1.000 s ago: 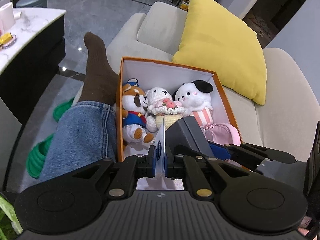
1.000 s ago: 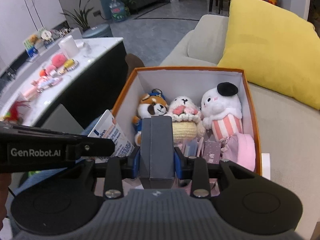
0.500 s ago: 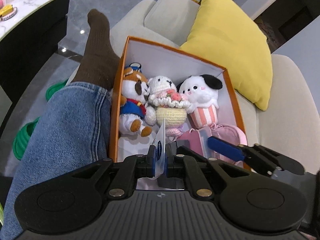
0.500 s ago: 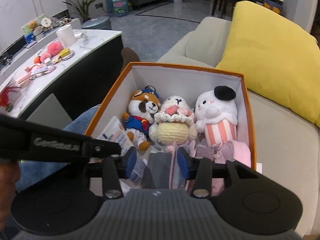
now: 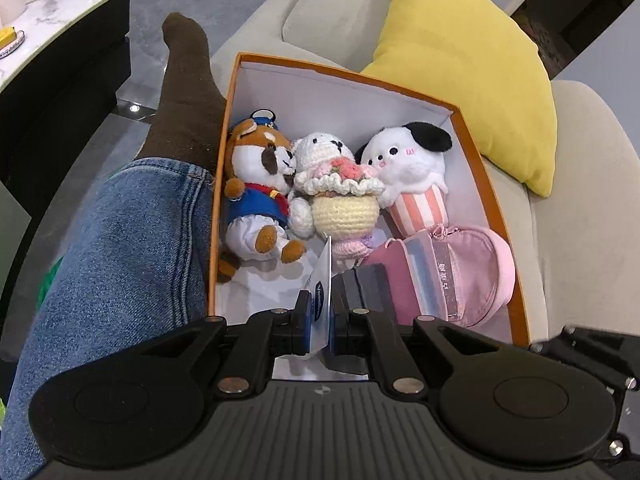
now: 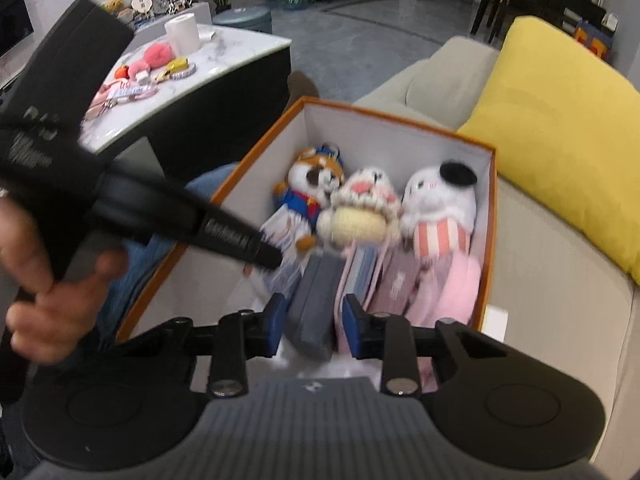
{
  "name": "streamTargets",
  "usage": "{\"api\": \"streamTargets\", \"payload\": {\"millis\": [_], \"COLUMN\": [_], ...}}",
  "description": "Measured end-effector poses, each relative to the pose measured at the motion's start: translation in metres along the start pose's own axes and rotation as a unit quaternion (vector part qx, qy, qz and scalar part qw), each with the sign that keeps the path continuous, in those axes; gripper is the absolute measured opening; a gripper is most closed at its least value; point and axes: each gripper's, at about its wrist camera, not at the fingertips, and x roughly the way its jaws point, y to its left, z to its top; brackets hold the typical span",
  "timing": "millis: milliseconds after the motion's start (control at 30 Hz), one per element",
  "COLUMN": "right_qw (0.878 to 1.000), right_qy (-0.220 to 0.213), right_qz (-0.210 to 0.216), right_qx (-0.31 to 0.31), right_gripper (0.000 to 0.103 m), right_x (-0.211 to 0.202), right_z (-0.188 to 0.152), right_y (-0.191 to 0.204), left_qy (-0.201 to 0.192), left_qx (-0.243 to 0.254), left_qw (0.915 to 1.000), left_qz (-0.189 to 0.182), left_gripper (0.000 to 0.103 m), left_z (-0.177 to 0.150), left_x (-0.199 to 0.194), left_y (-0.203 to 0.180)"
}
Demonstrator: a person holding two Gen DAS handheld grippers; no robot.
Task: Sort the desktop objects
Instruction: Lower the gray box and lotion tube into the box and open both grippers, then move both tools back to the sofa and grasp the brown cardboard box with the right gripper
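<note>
On the left of the left wrist view, a leg in blue jeans (image 5: 120,248) with a brown sock (image 5: 186,92) lies along the outside of the orange cardboard box with white inner walls (image 5: 486,184), which stands on a beige sofa (image 5: 576,208).

Inside the box, at the far end, three soft toys stand in a row, touching each other: a brown-and-white plush dog in a blue uniform (image 5: 258,188), a white crocheted animal in a cream cupcake with pink flowers (image 5: 340,188), and a white plush with one black ear in a pink striped cup (image 5: 412,176). Nearer, a dark grey flat case (image 5: 374,286) stands on its edge, then a thin book-like item with a grey-blue spine (image 5: 428,276) beside it, then a round pink fabric pouch (image 5: 486,264) against the right wall. A yellow square cushion (image 5: 472,64) leans on the sofa behind the box.

The left gripper (image 5: 320,316) is almost fully closed and pinches a thin white packet with a blue oval label (image 5: 322,300) over the near end of the box.

The right gripper (image 6: 314,320) (this view is blurred) has just been closing. The grey case sits between its blue pads, but a small gap shows on each side, so it is not pressed.
</note>
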Motion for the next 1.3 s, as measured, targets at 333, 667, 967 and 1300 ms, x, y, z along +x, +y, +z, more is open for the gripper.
{"api": "streamTargets", "payload": {"millis": [333, 667, 967, 1300], "right_qw": [0.99, 0.987, 0.986, 0.99], "right_qy": [0.11, 0.102, 0.099, 0.076], "right_qz": [0.052, 0.062, 0.066, 0.072], "right_qx": [0.073, 0.106, 0.113, 0.096], "right_gripper": [0.02, 0.015, 0.018, 0.03], "right_x": [0.064, 0.087, 0.091, 0.065], "right_z": [-0.005, 0.005, 0.001, -0.007], "right_y": [-0.012, -0.016, -0.02, -0.025], "left_qy": [-0.011, -0.049, -0.048, -0.041], "left_qx": [0.02, 0.055, 0.041, 0.017], "left_qw": [0.9997, 0.9972, 0.998, 0.999], "left_qz": [-0.007, 0.003, -0.01, -0.005], "left_gripper": [0.01, 0.01, 0.014, 0.035], "left_z": [-0.002, 0.006, -0.008, -0.004], "left_x": [0.002, 0.007, 0.004, 0.001], "left_y": [-0.006, -0.017, -0.014, -0.01]}}
